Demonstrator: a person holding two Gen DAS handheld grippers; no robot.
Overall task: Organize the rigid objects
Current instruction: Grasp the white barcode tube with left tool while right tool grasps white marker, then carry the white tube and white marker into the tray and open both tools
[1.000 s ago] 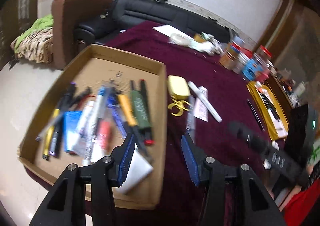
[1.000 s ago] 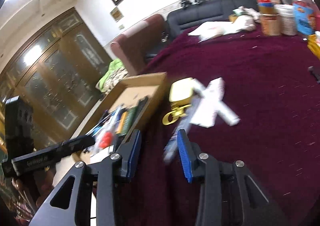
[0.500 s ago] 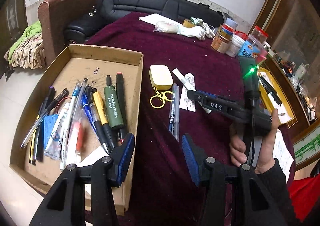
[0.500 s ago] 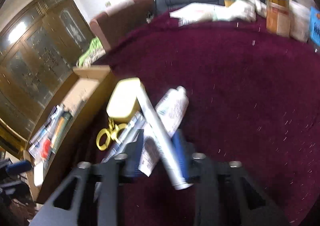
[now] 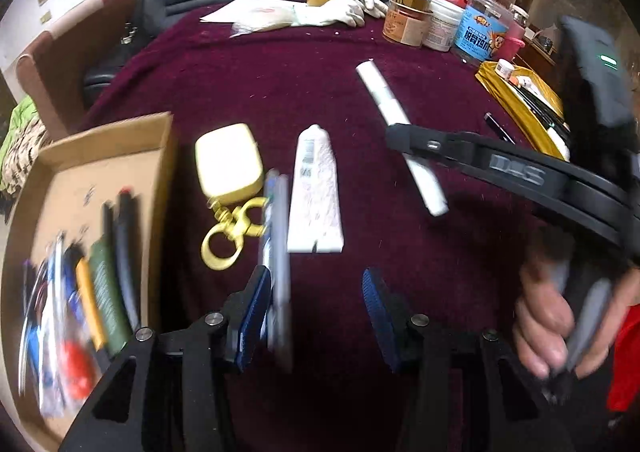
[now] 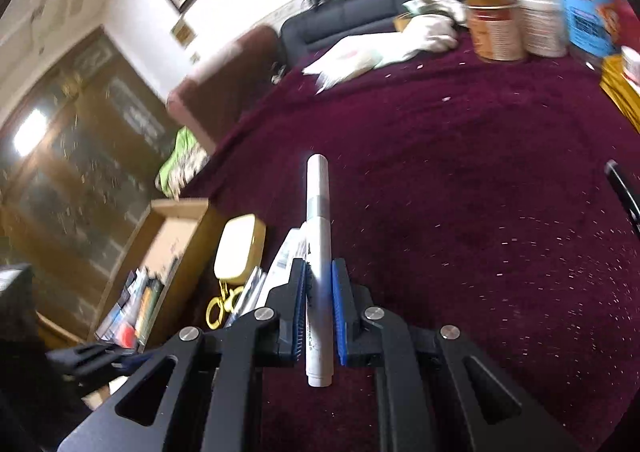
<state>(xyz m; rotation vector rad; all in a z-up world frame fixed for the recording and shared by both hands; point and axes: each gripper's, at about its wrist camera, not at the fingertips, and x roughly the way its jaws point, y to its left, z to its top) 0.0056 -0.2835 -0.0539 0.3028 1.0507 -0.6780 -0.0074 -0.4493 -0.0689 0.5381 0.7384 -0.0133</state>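
My right gripper (image 6: 319,310) is shut on a white marker (image 6: 318,236) that points forward above the maroon tablecloth; the marker also shows in the left wrist view (image 5: 400,123). My left gripper (image 5: 316,312) is open, with two grey-blue pens (image 5: 276,236) lying close to its left pad. A white tube (image 5: 316,195) and a cream case (image 5: 228,159) with a gold key ring (image 5: 226,236) lie just ahead. A cardboard box (image 5: 100,155) holding several pens stands at the left.
Jars and tubs (image 5: 440,19) stand at the back right, white gloves and a bag (image 5: 304,11) at the back. A yellow tray (image 5: 524,99) with pens lies at the right. A black pen (image 6: 624,191) lies on the cloth.
My right gripper has closed on the white marker and lifted it off the cloth. My left gripper has moved right and forward, from over the box toward the pens and tube.
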